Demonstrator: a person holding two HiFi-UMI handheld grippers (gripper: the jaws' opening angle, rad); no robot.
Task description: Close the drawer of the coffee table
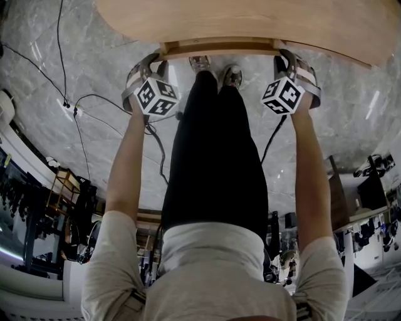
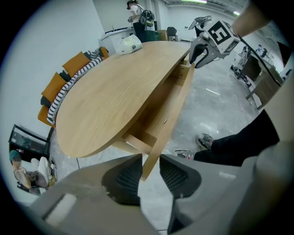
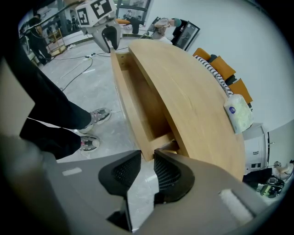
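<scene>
Fingers [image 2: 124, 176] of left gripper [image 2: 150, 160], right gripper [image 3: 147, 153] straddle drawer front [image 2: 177, 105], apparently loose; shoes [image 3: 98, 114] near.

This looks like a robotics lab or test hall with a living-room corner staged inside it. In the head view, black cables [image 1: 274, 139] and a power strip [image 1: 76, 111] trail over a polished marble floor [image 1: 50, 69]. A shelving rack [image 1: 62, 188] stands at lower left and equipment-laden benches [image 1: 374, 168] at right. In the left gripper view, an orange sofa [image 2: 57, 87] sits at left behind the coffee table [image 2: 105, 92], and a person [image 2: 136, 13] stands at a counter, top centre.
</scene>
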